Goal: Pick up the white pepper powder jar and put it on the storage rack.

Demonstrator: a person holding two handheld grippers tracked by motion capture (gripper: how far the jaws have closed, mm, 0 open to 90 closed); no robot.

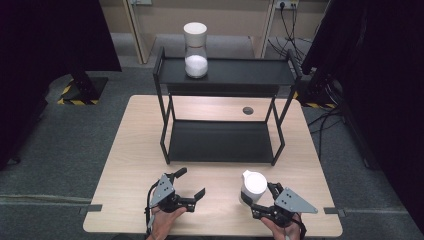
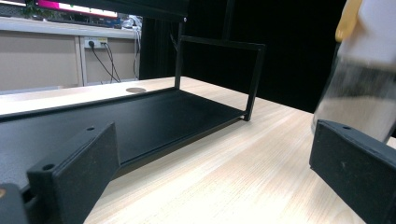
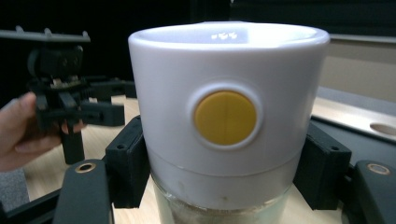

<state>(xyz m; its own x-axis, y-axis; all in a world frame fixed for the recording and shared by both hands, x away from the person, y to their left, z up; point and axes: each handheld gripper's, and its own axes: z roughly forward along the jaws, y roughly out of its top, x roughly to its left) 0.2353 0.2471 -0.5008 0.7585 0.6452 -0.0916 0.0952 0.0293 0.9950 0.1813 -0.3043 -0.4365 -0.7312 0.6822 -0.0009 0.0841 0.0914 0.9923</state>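
White-lidded glass jar [image 1: 252,189] is gripped by the right gripper [image 1: 264,199] at the near right of the bench [image 1: 125,150].

Its white lid [image 3: 226,112], marked with a round yellow button [image 3: 225,117], is seen between the right gripper's two black jaws, which are closed against the jar just under the lid. The left gripper [image 1: 191,184] is held at the near left of the bench with its jaws spread wide apart and nothing between them. A black two-tier shelf rack [image 1: 223,142] is set at the middle of the bench, and a second white-lidded jar [image 1: 195,50] holding white granules is placed on its upper shelf, at the left.
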